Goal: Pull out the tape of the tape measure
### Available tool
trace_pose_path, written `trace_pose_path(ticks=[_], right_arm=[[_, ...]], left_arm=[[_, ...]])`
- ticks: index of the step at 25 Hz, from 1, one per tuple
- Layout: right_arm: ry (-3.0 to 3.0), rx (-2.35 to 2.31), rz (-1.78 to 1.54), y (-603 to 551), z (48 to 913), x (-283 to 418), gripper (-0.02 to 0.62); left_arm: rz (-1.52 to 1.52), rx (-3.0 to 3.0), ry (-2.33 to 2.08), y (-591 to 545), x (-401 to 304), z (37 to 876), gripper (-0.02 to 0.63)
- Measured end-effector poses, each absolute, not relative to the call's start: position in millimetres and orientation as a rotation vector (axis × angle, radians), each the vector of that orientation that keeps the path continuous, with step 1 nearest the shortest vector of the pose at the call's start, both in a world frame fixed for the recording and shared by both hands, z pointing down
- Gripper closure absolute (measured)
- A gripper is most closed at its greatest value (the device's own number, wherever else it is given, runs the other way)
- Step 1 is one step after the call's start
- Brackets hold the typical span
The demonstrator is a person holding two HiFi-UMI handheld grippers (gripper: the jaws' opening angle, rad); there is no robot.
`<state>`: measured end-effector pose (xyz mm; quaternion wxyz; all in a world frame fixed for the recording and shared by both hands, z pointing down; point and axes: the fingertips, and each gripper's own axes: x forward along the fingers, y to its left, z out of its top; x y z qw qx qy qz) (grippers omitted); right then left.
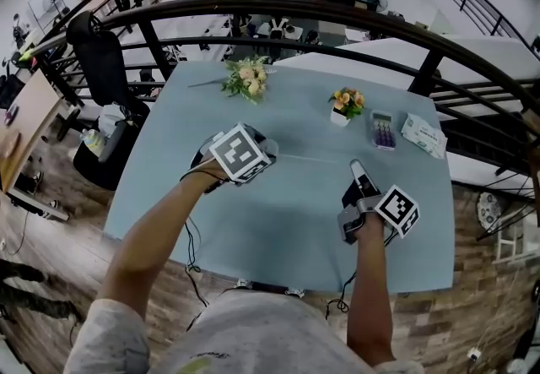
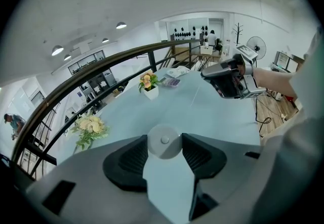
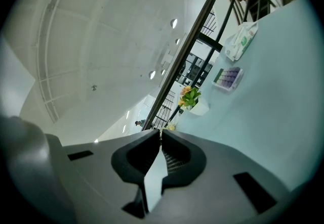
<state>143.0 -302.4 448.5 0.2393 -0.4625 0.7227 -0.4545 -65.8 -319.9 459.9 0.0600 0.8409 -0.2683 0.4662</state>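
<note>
The left gripper [image 2: 164, 151] grasped the round tape measure [image 2: 164, 140]. The right gripper [image 1: 355, 168], clenched on the thin tape [image 1: 308, 159], seemed mid-pull; next, draw steadily farther away.

Near half of the table [image 1: 278, 233] is bare, free to pass. Far edge is cluttered: flower bouquet [image 1: 247, 78], potted flowers [image 1: 346, 103], small box with purple rows [image 1: 383, 129], tissue pack [image 1: 423, 135]. Black railing [image 1: 337, 13] fences behind. A thin tape [image 1: 312, 159] crosses mid-table, running from the tape measure [image 2: 164, 141] in the left gripper [image 2: 164, 153] to the right gripper [image 3: 160, 139].
</note>
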Motion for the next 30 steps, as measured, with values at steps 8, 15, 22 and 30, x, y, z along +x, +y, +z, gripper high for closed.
trace_pose_path(ticks=[8,15,22,30], right_arm=[[1.999,-1.283,-1.233,-302.1,451.0,146.3,0.577],[1.996,-1.293,-1.232,-301.0,451.6,146.6,0.577],[1.981,-1.311,-1.248,-297.2,458.6,150.5,0.577],[1.977,-1.341,-1.254,-296.7,464.5,154.0,0.577]], left_arm=[[1.403,2.531,-0.804,-321.7,-73.2,467.8,0.394],[1.395,2.529,-0.805,-322.2,-73.1,469.4,0.394],[1.402,2.53,-0.788,-320.5,-68.3,475.7,0.394],[1.398,2.535,-0.776,-320.4,-63.8,484.8,0.394]])
